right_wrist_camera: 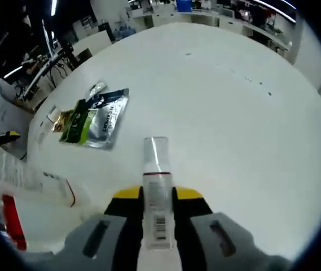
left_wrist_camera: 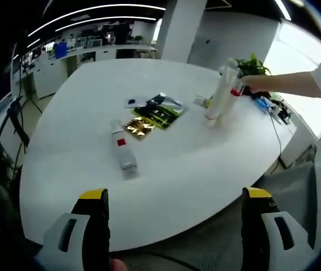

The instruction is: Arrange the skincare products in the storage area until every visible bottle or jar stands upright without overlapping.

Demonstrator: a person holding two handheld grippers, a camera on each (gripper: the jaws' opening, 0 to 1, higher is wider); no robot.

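Left gripper view has the left gripper (left_wrist_camera: 174, 212) hanging off the near edge of the white table (left_wrist_camera: 81, 164), jaws spread wide with nothing between them. A white bottle with a red label (left_wrist_camera: 123, 148) lies on its side at about 11 o'clock from the jaws. Past it sit a few foil sachets (left_wrist_camera: 159, 110). Up at 1 o'clock the right gripper (left_wrist_camera: 236, 90) has a tall white bottle (left_wrist_camera: 221, 93) tilted off vertical, base on the table. Right gripper view: jaws clamped on that bottle (right_wrist_camera: 157, 186), clear cap pointing to 12 o'clock. Sachets (right_wrist_camera: 95, 118) at 10 o'clock, white tube (right_wrist_camera: 27, 175) at 9.
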